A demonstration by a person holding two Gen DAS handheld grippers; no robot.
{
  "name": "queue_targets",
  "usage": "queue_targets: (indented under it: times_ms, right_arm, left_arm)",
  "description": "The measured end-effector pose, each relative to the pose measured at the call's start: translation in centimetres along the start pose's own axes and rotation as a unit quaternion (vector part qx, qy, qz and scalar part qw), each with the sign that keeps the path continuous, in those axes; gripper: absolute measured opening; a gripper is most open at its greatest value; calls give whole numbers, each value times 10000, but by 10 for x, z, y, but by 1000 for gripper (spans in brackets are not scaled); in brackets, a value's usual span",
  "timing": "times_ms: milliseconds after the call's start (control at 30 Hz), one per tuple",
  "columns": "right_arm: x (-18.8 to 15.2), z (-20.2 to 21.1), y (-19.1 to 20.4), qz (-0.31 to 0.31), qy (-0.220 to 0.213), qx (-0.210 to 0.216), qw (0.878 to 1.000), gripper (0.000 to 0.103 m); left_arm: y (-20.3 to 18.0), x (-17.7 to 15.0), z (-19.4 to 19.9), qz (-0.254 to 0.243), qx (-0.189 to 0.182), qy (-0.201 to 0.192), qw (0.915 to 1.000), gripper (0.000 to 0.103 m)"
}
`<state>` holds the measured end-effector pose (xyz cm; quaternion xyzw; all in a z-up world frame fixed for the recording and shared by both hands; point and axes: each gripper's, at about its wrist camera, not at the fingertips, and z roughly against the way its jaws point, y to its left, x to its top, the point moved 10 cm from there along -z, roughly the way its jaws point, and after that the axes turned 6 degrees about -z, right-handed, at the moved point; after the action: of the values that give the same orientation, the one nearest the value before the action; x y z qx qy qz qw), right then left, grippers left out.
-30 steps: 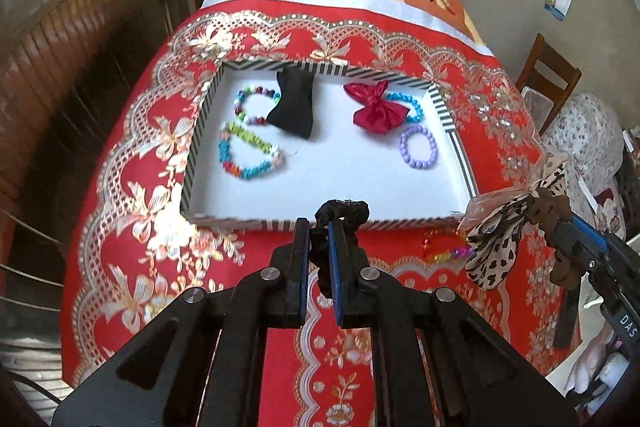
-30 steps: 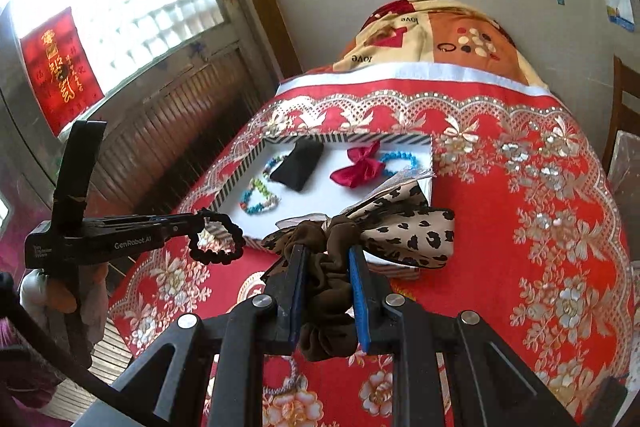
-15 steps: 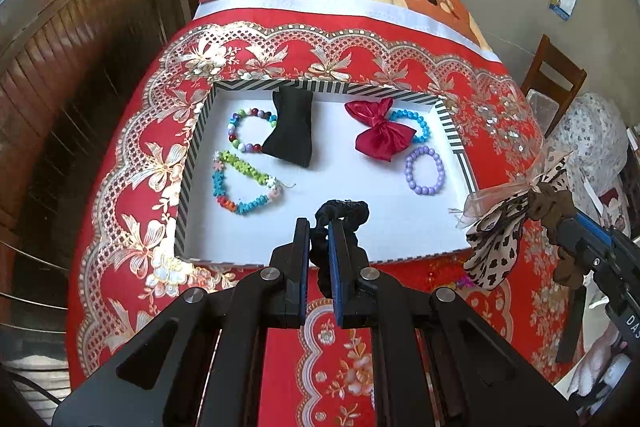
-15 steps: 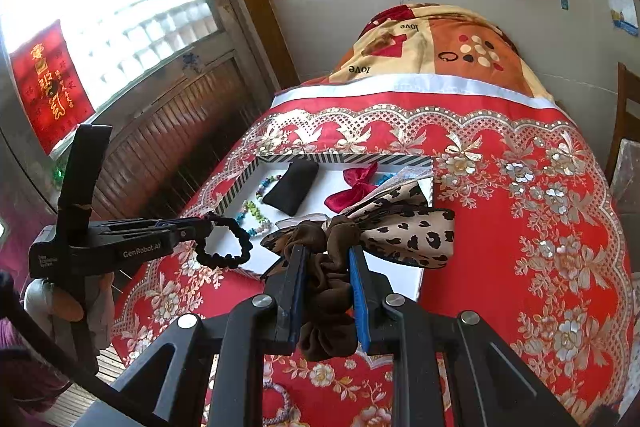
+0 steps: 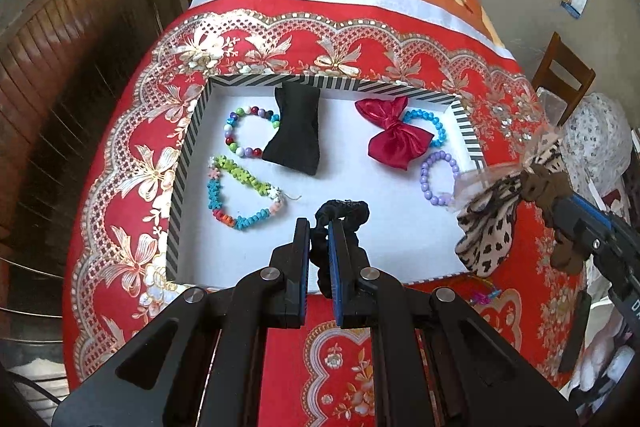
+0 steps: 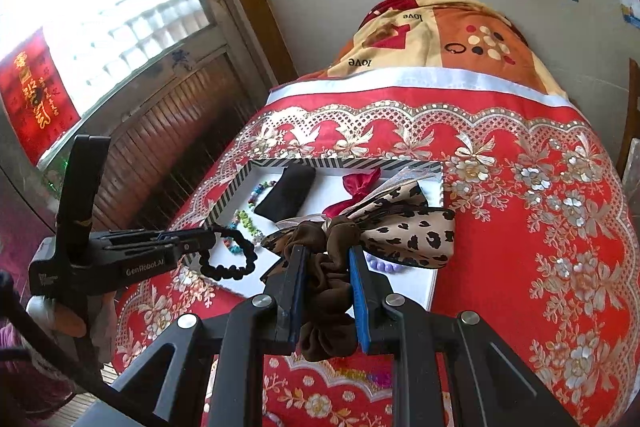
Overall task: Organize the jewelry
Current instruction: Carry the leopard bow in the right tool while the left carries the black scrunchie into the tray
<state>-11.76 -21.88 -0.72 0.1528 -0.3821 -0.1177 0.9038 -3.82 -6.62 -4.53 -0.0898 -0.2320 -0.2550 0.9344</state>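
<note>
Both grippers tilt down over the tray (image 5: 192, 147), jaws clamping a black scrunchie (image 5: 340, 215) and leopard scrunchie (image 6: 400, 231).

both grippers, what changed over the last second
Both carried their loads forward over the striped tray: the left gripper with its black scrunchie, the right gripper with the leopard bow scrunchie. Neither grip changed. The bracelets and bows in the tray stayed put.

The left gripper (image 5: 319, 227) pinches a black scrunchie (image 5: 340, 213) above the near part of a striped-rimmed white tray (image 5: 182, 171). At the tray's right edge, the right gripper (image 5: 560, 205) clamps a leopard-print bow scrunchie (image 5: 490, 235).
</note>
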Motion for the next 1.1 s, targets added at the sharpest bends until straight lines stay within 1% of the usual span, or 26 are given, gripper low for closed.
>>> queue_targets:
  times_ms: [267,533,700,867,1100]
  right_arm:
    - [15,-32,2,0,150,38,9999,20]
    - [31,-71,11,-72,311,176,9993,20]
    - [40,-96,19,-116,421,283,9986,20]
    - [50,-112,24,-87,468,333,9983,20]
    - [60,-128,25,-207,488,415,9977,20]
  left_arm:
    - [5,-4,-22,29,-39,242,9997,8]
    - [14,-5,-40,107,-64,432,9990,8]
    - [22,-4,-47,194,-64,501,9985,8]
    - [27,0,-53,285,-64,535,9981,8]
    - [30,4,-59,342,-60,561,9978,8]
